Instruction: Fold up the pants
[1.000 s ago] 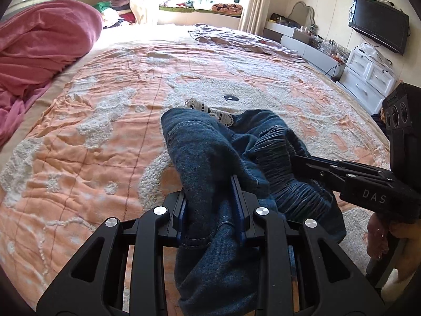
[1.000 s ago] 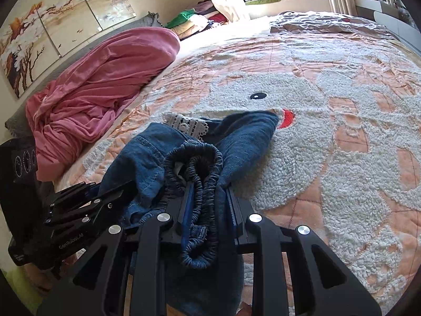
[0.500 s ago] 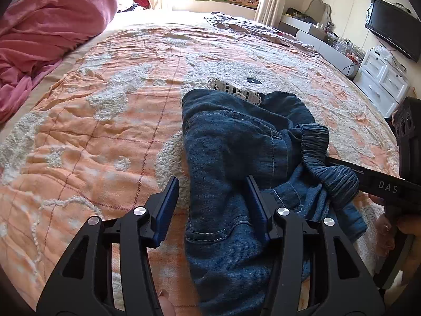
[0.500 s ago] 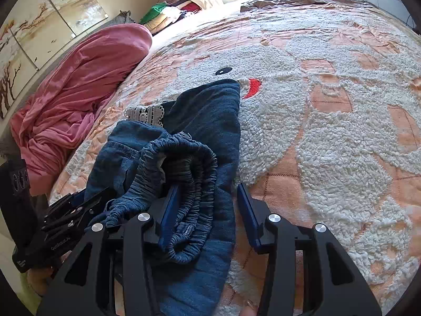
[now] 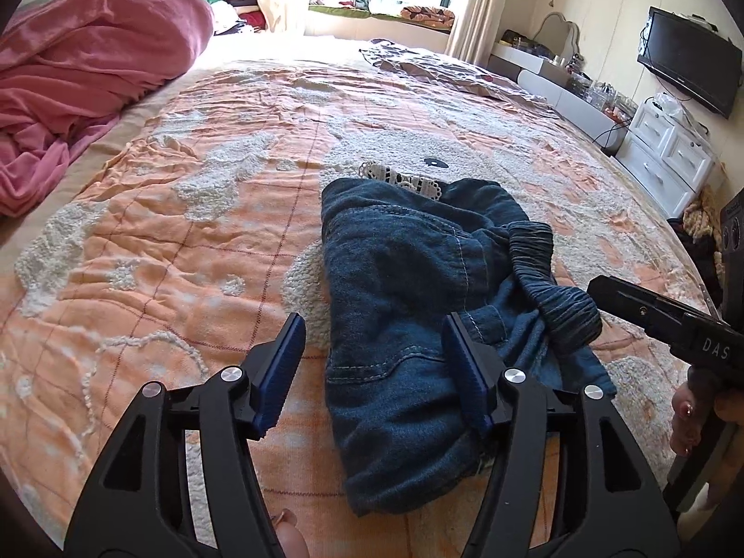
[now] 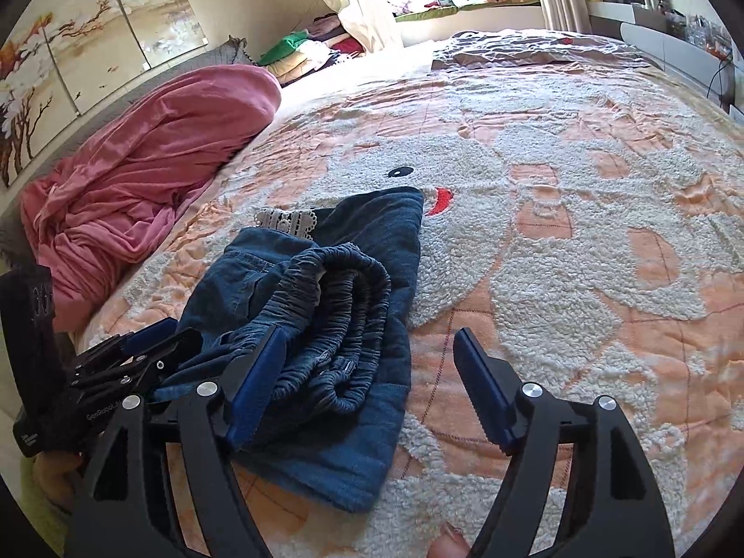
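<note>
Both tools, left (image 5: 372, 362) and right (image 6: 367, 381), have just been opening and now grip nothing. The pants (image 5: 418, 302) lie bundled on the bed (image 5: 186, 232), lace hem at 12 o'clock. Judgement: withdraw straight back without snagging the waistband (image 6: 335, 307), then flatten it.

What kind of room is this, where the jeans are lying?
A lived-in bedroom, most likely: the jeans lie on a big bed's orange quilt, a pink blanket is heaped nearby, and a wall television hangs above white drawers.
</note>
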{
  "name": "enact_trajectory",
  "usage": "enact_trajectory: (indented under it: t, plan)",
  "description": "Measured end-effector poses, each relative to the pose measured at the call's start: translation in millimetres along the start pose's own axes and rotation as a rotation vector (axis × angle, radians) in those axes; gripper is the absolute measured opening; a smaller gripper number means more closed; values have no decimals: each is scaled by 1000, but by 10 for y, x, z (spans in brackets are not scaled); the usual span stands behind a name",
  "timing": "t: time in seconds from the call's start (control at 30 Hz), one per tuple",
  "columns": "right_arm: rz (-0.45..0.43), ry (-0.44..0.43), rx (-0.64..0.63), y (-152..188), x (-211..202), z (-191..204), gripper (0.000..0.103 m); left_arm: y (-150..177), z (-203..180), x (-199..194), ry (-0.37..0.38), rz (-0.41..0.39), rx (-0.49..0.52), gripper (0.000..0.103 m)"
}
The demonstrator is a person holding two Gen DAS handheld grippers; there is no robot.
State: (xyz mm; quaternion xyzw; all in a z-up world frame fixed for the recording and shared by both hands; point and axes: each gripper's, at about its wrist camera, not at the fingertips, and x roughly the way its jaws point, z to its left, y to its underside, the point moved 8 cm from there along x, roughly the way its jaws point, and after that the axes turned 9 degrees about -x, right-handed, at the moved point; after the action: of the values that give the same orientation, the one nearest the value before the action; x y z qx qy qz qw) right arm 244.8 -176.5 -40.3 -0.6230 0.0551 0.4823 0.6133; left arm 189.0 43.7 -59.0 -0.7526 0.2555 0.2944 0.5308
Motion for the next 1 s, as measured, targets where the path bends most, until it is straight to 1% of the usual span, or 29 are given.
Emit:
enact_trajectory:
  t: [0.03, 0.1, 0.13, 0.2, 0.33, 0.4, 0.47, 0.6, 0.63, 0.8, 1.0]
  plan:
    - [-6, 5, -5, -2, -40, 6, 75, 3, 0, -34, 2, -4, -1, 55]
    - [-17, 16, -18, 1, -115, 20, 80, 13, -20, -122, 8, -14, -1, 57]
    - [-24, 16, -24, 7, -157, 36, 80, 20, -26, -167, 9, -19, -1, 59]
    - [-37, 21, -38, 27, -245, 70, 85, 35, -38, -272, 12, -31, 3, 63]
    - [-67, 40, -71, 58, -417, 145, 87, 88, -73, -455, 12, -47, 21, 69]
    - [-79, 53, -86, 82, -501, 186, 92, 122, -96, -544, 11, -54, 28, 73]
    - [-92, 60, -99, 102, -588, 231, 93, 159, -113, -635, 11, -60, 35, 80]
    - [-112, 74, -116, 164, -764, 298, 97, 256, -149, -800, 8, -71, 52, 89]
    - [-115, 79, -120, 184, -800, 309, 97, 282, -154, -830, 7, -72, 54, 93]
    - [-117, 106, -135, 347, -934, 356, 98, 462, -155, -920, 0, -58, 50, 93]
    - [-102, 136, -141, 611, -999, 345, 98, 715, -109, -921, 0, -30, 22, 93]
